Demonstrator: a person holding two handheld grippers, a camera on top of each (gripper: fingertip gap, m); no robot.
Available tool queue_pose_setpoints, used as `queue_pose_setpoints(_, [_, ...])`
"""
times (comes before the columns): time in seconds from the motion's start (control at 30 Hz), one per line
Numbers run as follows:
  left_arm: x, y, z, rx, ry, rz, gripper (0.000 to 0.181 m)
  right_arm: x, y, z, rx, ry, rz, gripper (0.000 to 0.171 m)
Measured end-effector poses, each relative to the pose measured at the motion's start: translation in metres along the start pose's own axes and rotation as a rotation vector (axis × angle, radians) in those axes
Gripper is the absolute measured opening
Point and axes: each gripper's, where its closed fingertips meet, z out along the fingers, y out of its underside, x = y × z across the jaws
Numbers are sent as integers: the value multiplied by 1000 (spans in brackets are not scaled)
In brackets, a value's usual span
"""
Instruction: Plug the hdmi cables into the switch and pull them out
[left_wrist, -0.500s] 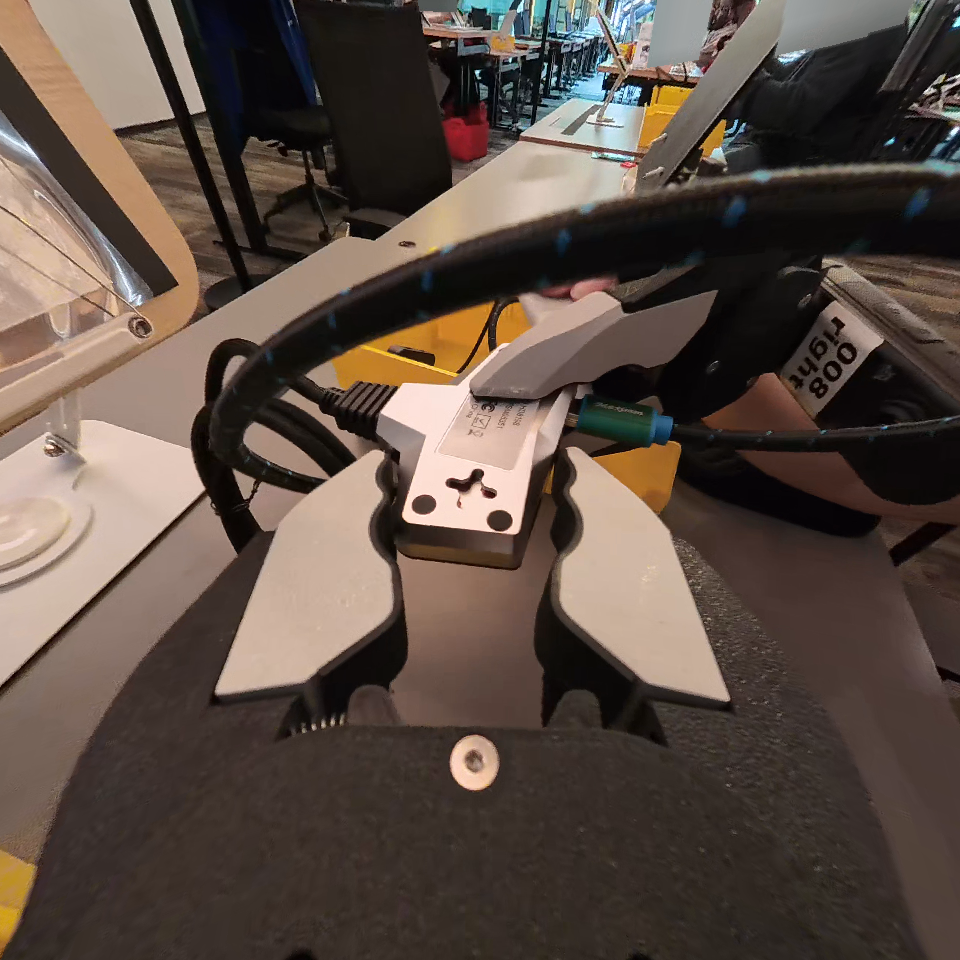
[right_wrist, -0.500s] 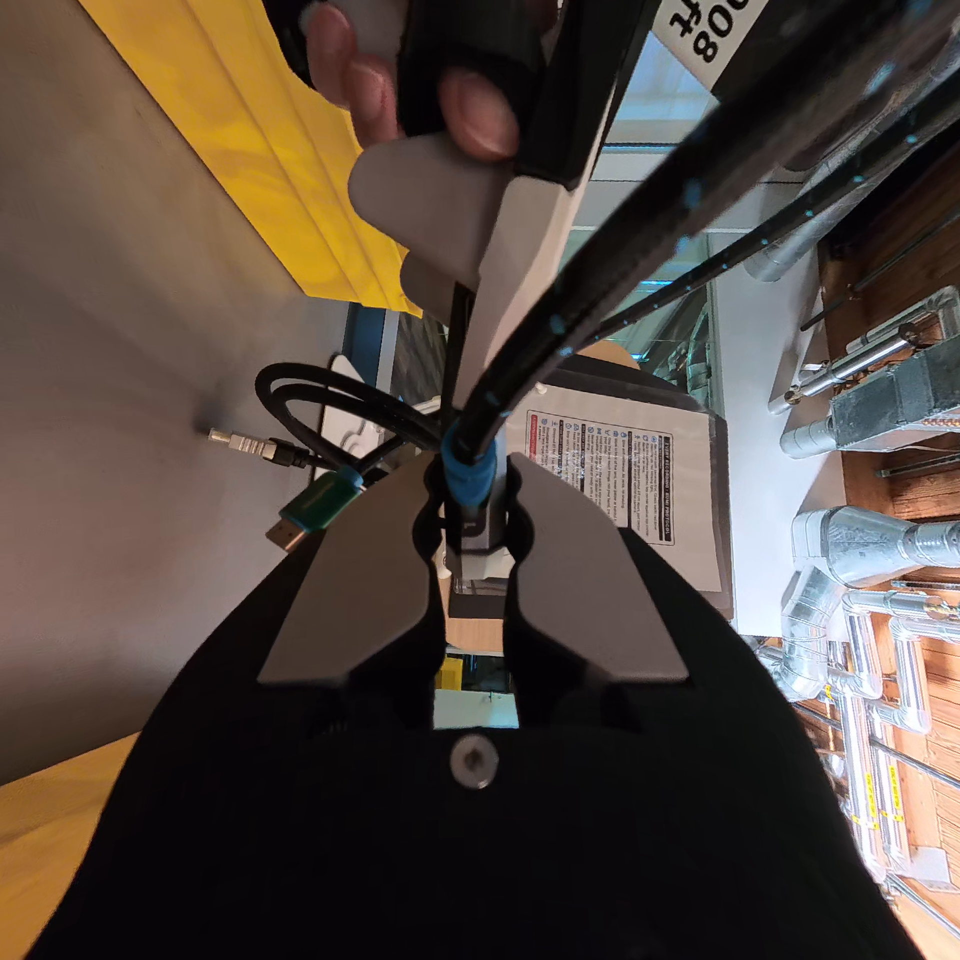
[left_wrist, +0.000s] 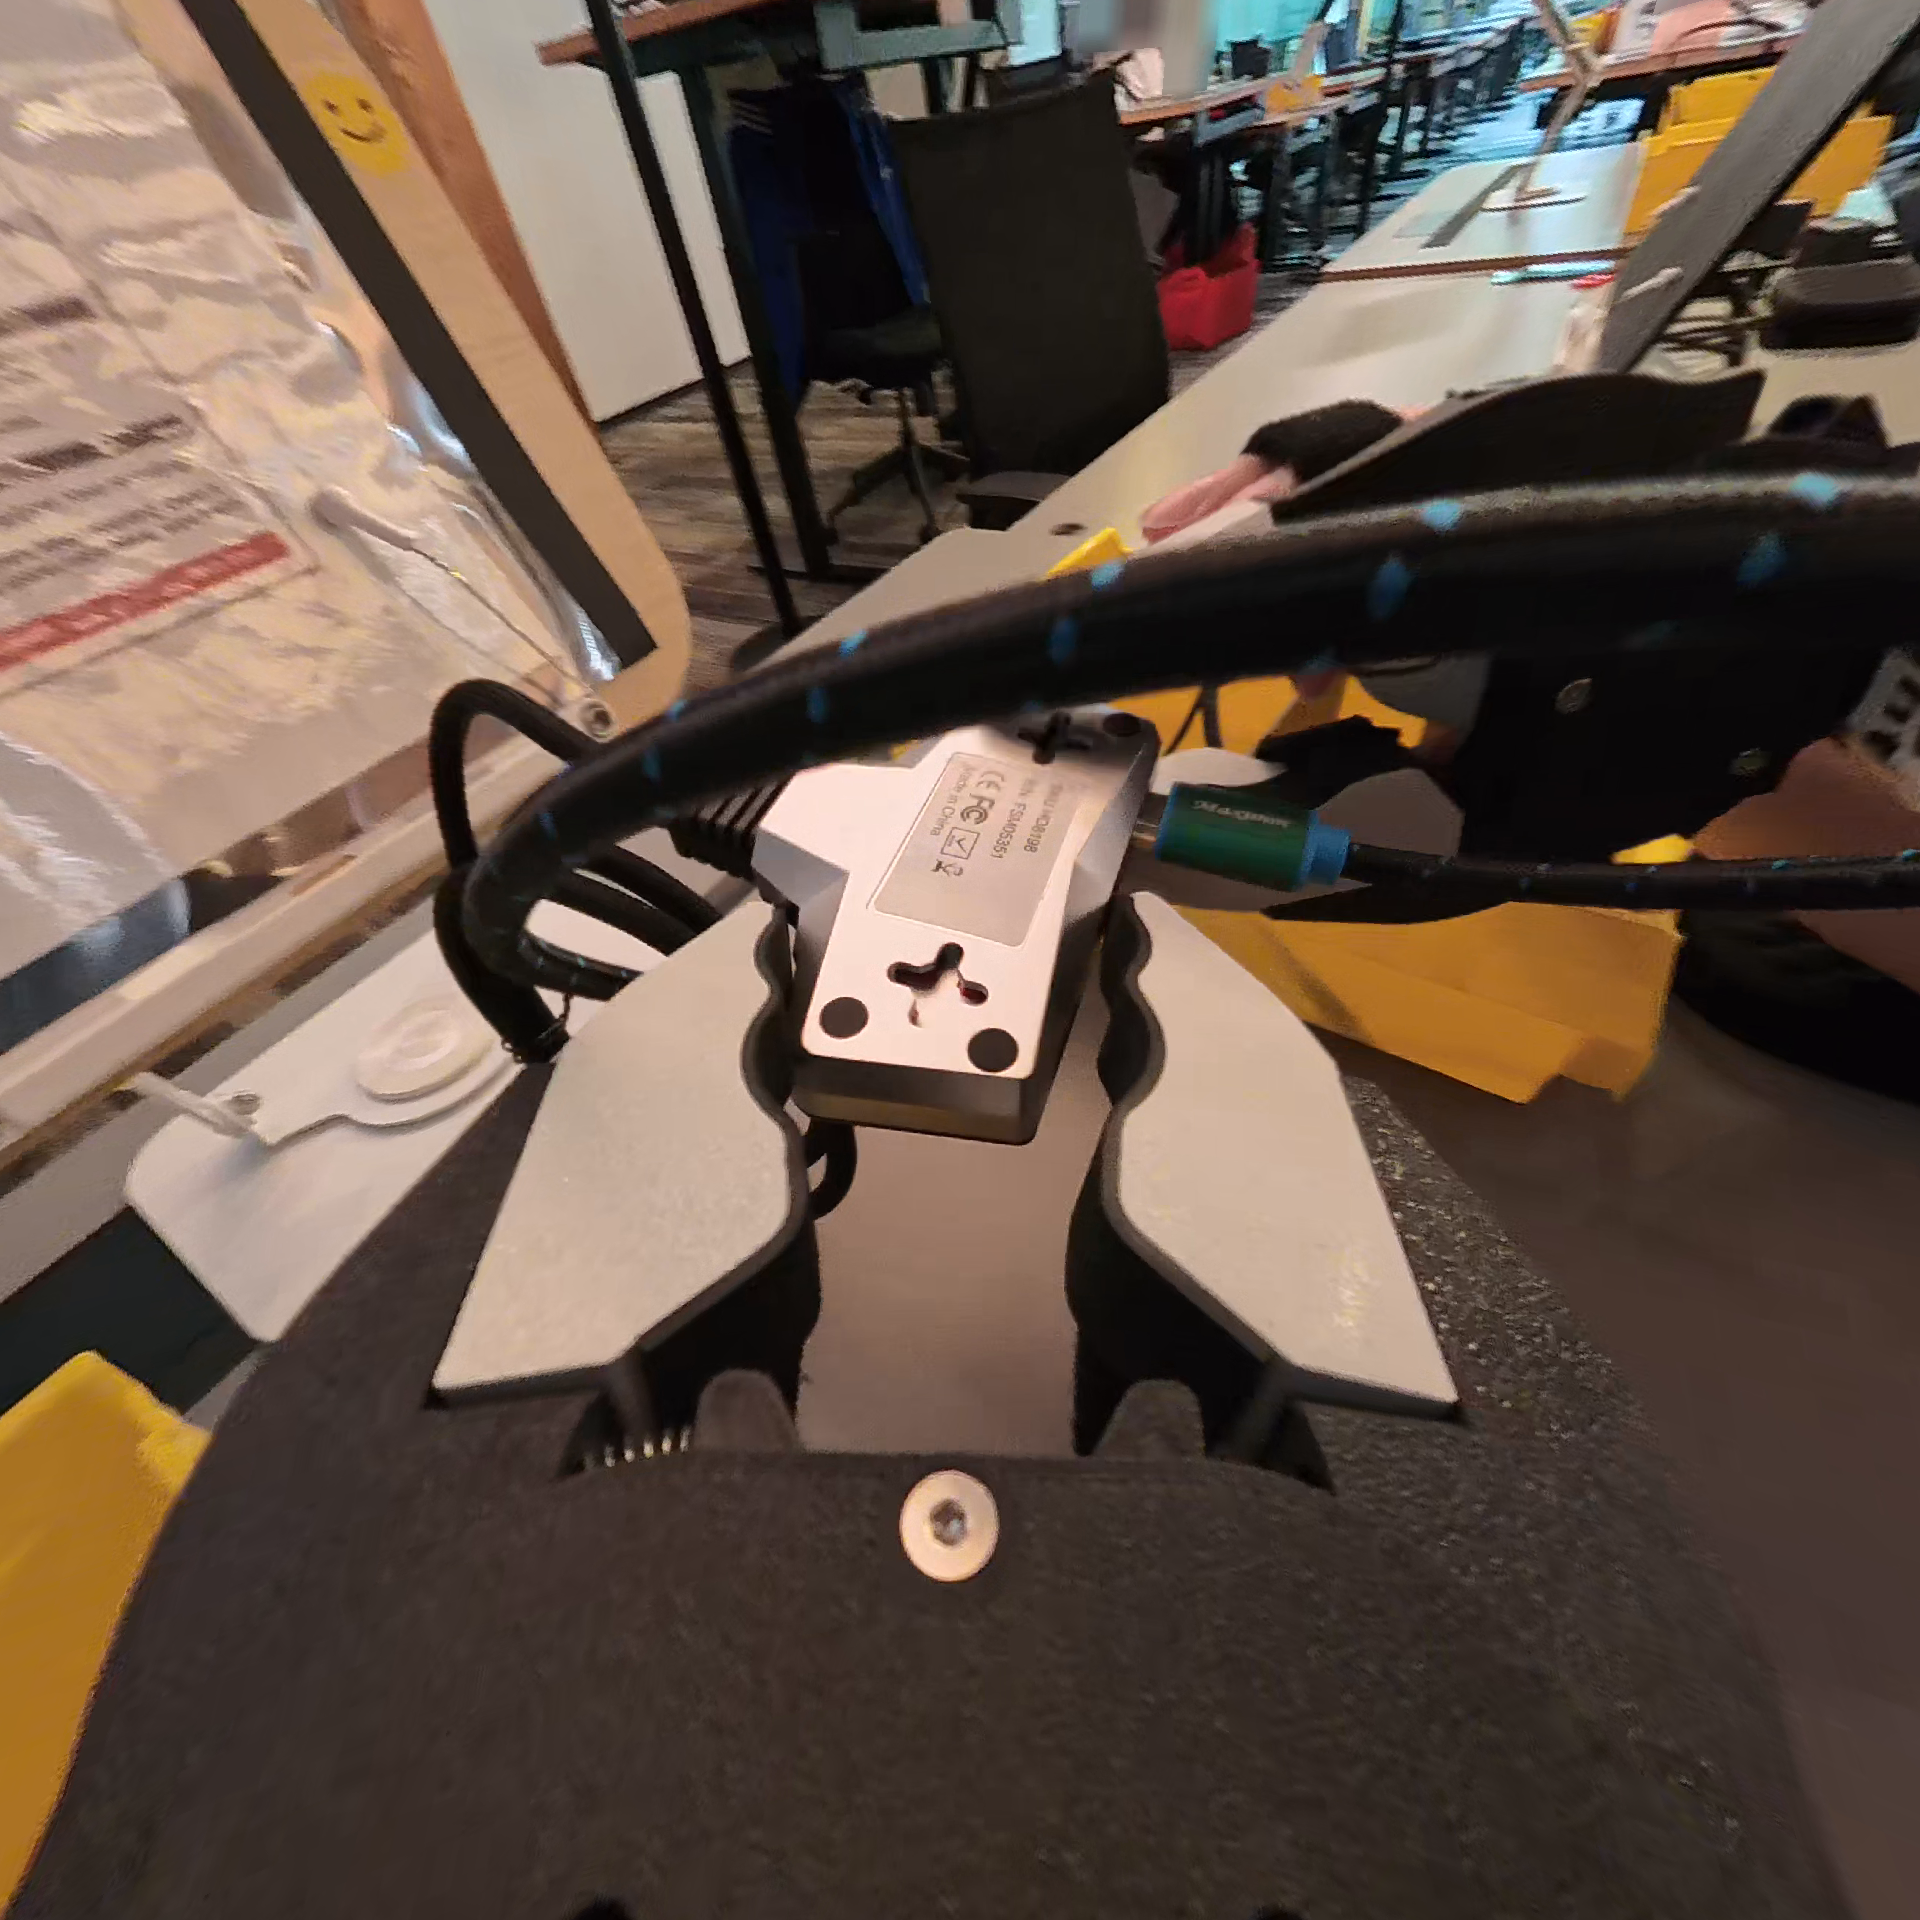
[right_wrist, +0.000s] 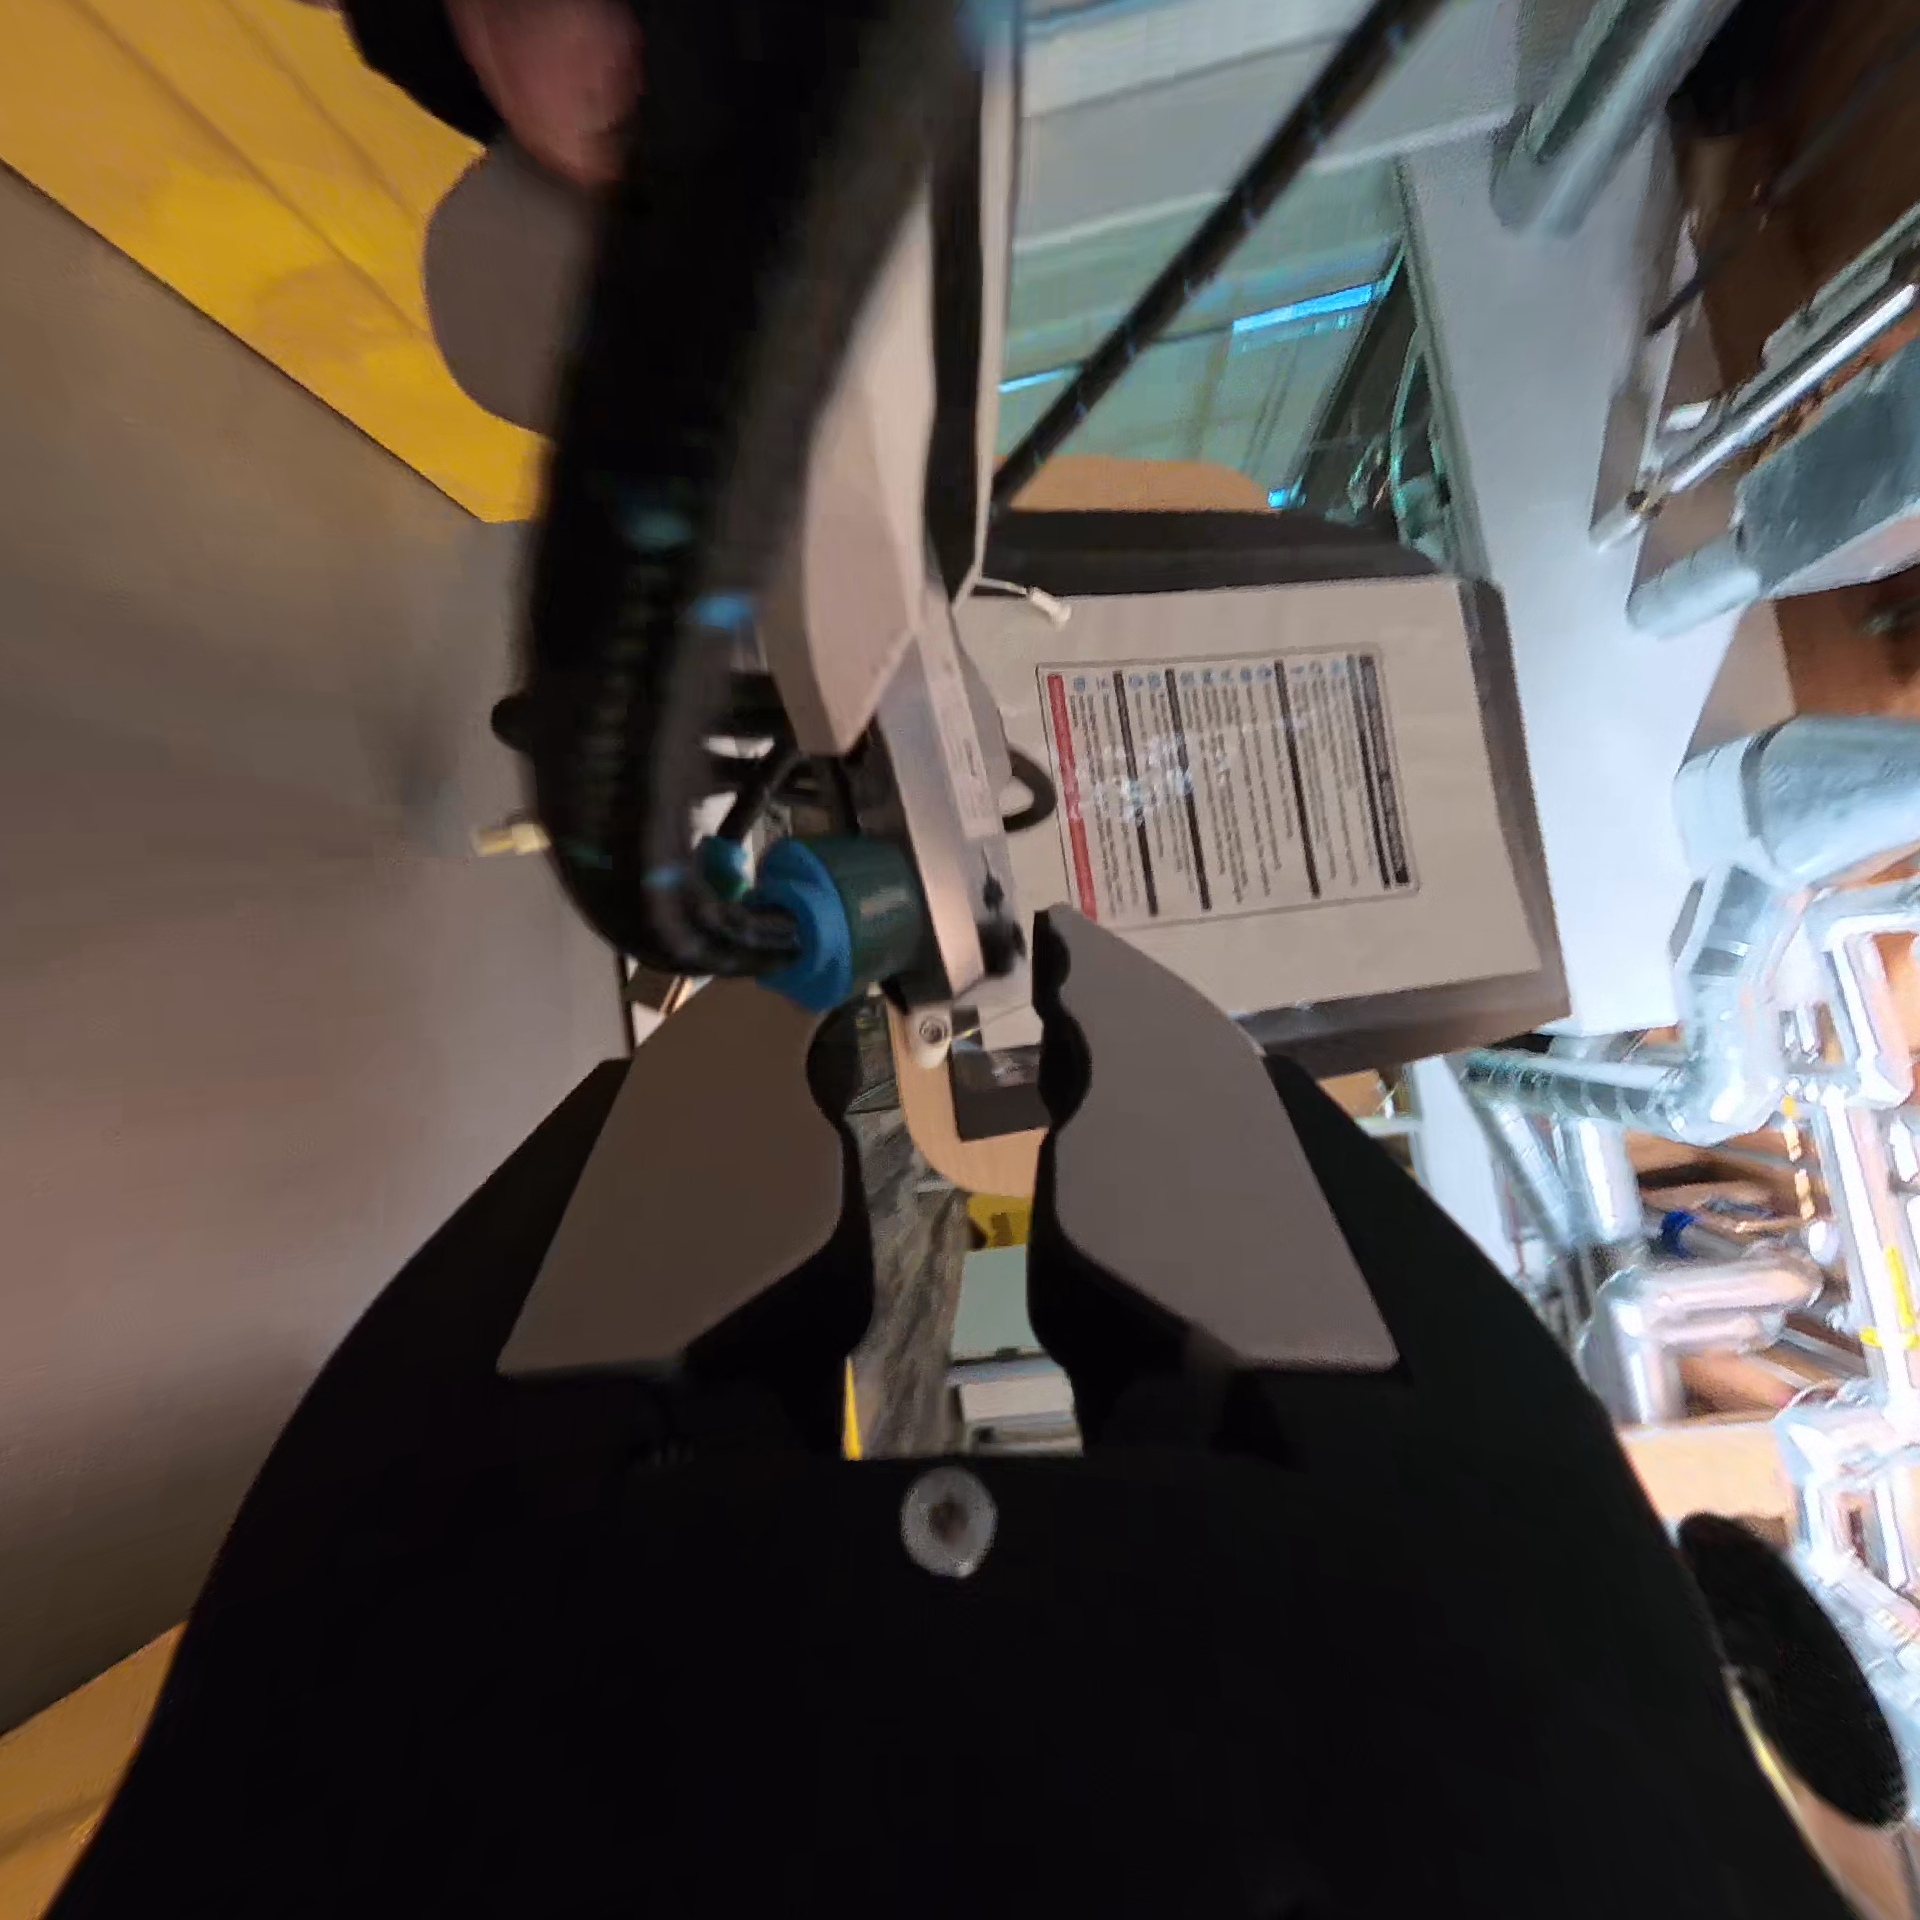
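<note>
My left gripper (left_wrist: 951, 935) is shut on the silver HDMI switch (left_wrist: 977, 873) and holds it label side up above the table. A teal HDMI plug (left_wrist: 1236, 836) sits in the port on the switch's right side. Its thick braided black cable (left_wrist: 1039, 634) arcs over the switch. A black plug (left_wrist: 717, 831) is in the left side. In the right wrist view my right gripper (right_wrist: 914, 997) is open. The teal plug (right_wrist: 862, 914) lies just past its left fingertip, against the switch (right_wrist: 935, 748), which shows edge-on. The picture there is blurred.
A yellow bin (left_wrist: 1455, 987) stands behind the switch on the grey table (left_wrist: 1662, 1247). A clear sign holder (left_wrist: 312, 520) on a white base (left_wrist: 312, 1122) stands at the left. Black cable loops (left_wrist: 468, 831) hang left of the switch. A loose plug (right_wrist: 509, 836) lies on the table. Spacing between my two grippers at the tips: around 4 cm.
My right gripper has opened and let go of the teal plug, which stays at the switch. My left gripper has lifted and turned a little with the switch still in it.
</note>
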Motion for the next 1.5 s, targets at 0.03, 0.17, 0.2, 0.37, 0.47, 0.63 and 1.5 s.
queue_pose_setpoints(0.03, [-4,-1,-1,11,-31,1,57,2,5,0,-17,-6,33,31])
queue_pose_setpoints(0.17, [-16,-6,-6,35,-111,-25,57,3,28,-5,-119,-96,162,32])
queue_pose_setpoints(0.2, [-17,-7,-8,34,-125,-27,57,4,33,-8,-143,-121,203,32])
queue_pose_setpoints(0.37, [-12,-18,-12,54,-175,-23,57,39,40,-39,-184,-32,706,39])
queue_pose_setpoints(0.47, [-6,-20,-9,72,-201,-37,57,41,27,-79,-203,70,900,48])
queue_pose_setpoints(0.63, [8,-17,-4,95,-178,-103,57,10,-1,-129,-311,273,875,50])
queue_pose_setpoints(1.5, [50,42,10,17,-21,-23,57,-59,0,-72,-420,426,1099,23])
